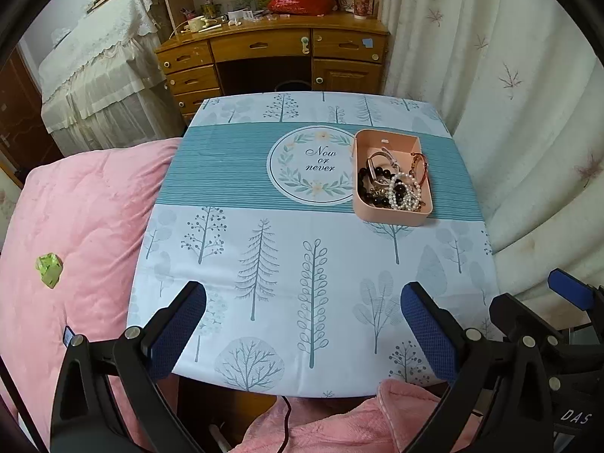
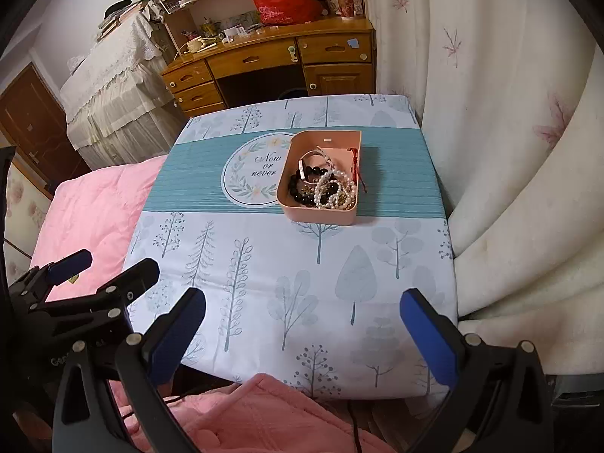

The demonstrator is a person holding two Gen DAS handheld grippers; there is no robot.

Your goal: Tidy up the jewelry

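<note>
A pink open box stands on the table's teal band, right of centre; it also shows in the right wrist view. It holds tangled jewelry: white pearl strands, black bead bracelets, a watch-like band and a red cord bracelet draped over the right rim. My left gripper is open and empty above the table's near edge. My right gripper is open and empty, also at the near edge, far from the box.
The table has a tree-print cloth. A pink quilt with a green scrap lies left. White curtains hang right. A wooden desk stands behind. Pink fabric lies below the near edge.
</note>
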